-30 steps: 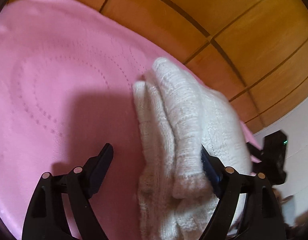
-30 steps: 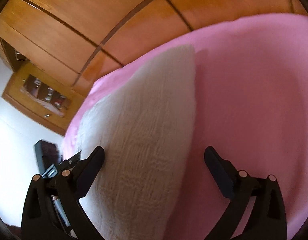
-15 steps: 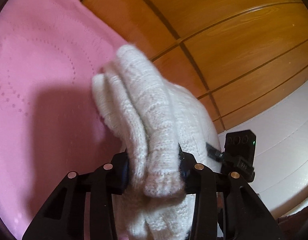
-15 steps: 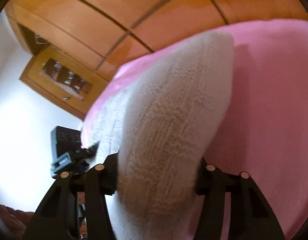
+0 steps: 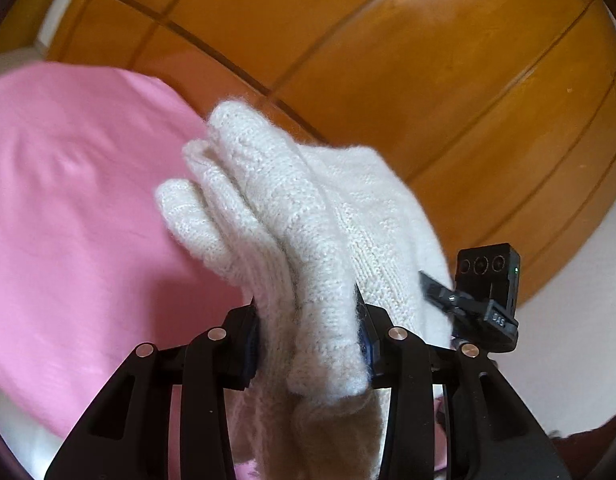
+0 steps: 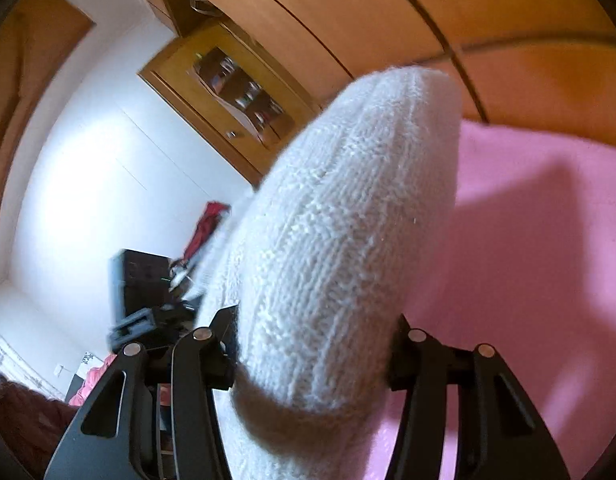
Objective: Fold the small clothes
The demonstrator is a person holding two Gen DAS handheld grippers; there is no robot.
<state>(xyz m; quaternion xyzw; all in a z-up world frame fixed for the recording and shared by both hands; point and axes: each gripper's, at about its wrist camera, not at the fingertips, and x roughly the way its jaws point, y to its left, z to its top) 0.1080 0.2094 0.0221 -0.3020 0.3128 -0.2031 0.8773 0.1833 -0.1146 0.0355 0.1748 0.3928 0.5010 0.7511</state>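
Above the pink bedspread [image 5: 75, 200], near its far edge where the wooden wardrobe panels [image 5: 388, 80] began, the white knitted garment [image 5: 308, 220] was held off the surface by both claws at once. The left gripper [image 5: 308, 332] had its jaws drawn narrow on a bunched stack of several knit layers, one rolled hem hanging below the fingers. The right gripper [image 6: 314, 350] was likewise closed onto a thick, rounded fold of the same garment [image 6: 340, 240], the fabric bulging between its jaws; its shadow fell on the bedspread [image 6: 548, 260] beneath. The other tool showed at the edge of each view, on the far side of the knit. The step in hand appeared to be the carrying or turning of an already multi-layered bundle, late in the folding. The next move would likely call for lowering the bundle flat onto the bedspread, keeping the two grips level so that the layers stayed aligned, and opening the jaws only once the knit rested on the surface; loose, fuzzy yarn could snag on the pads at release.
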